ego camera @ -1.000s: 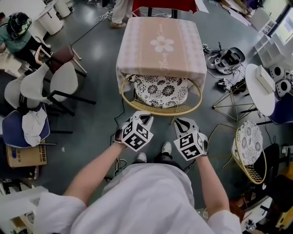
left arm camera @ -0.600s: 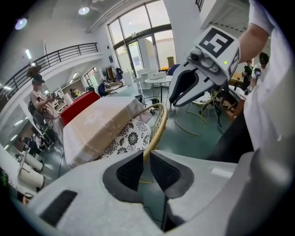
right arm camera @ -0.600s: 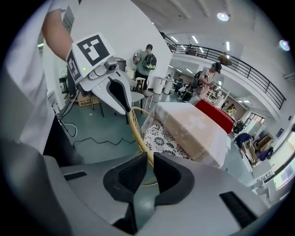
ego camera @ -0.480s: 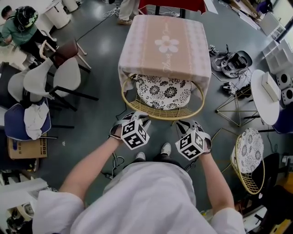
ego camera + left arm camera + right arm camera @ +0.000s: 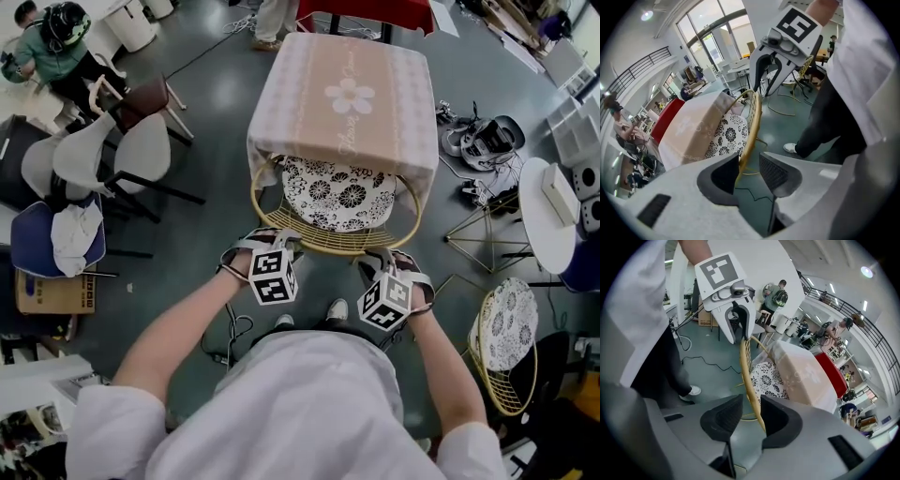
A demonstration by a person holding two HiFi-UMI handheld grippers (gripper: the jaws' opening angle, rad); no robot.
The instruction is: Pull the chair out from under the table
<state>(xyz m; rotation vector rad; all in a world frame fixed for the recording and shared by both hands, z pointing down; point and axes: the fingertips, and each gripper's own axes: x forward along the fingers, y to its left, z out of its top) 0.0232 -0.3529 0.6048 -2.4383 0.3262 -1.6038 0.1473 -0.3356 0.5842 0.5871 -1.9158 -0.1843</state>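
A gold wire chair [image 5: 333,246] with a black-and-white floral cushion [image 5: 337,192] is partly tucked under the table, which has a pink flower cloth [image 5: 349,94]. My left gripper [image 5: 272,242] is at the left of the chair's curved back rim and my right gripper [image 5: 380,267] is at the right. In the left gripper view the rim [image 5: 752,117] runs between the opening jaws of the left gripper [image 5: 749,171], with a gap at the pads. In the right gripper view the rim [image 5: 746,362] likewise passes between the opening jaws of the right gripper [image 5: 751,416].
A second wire chair [image 5: 506,342] stands at the right, near a white round table [image 5: 548,211] and a wire frame. White chairs [image 5: 112,159] and a cardboard box [image 5: 42,305] are at the left. Cables lie on the floor by my feet. A person [image 5: 56,37] sits at the far left.
Both grippers have rolled, so their marker cubes now face differently, and have sunk a little at the chair's back rim. The chair sits about as far under the table as before.
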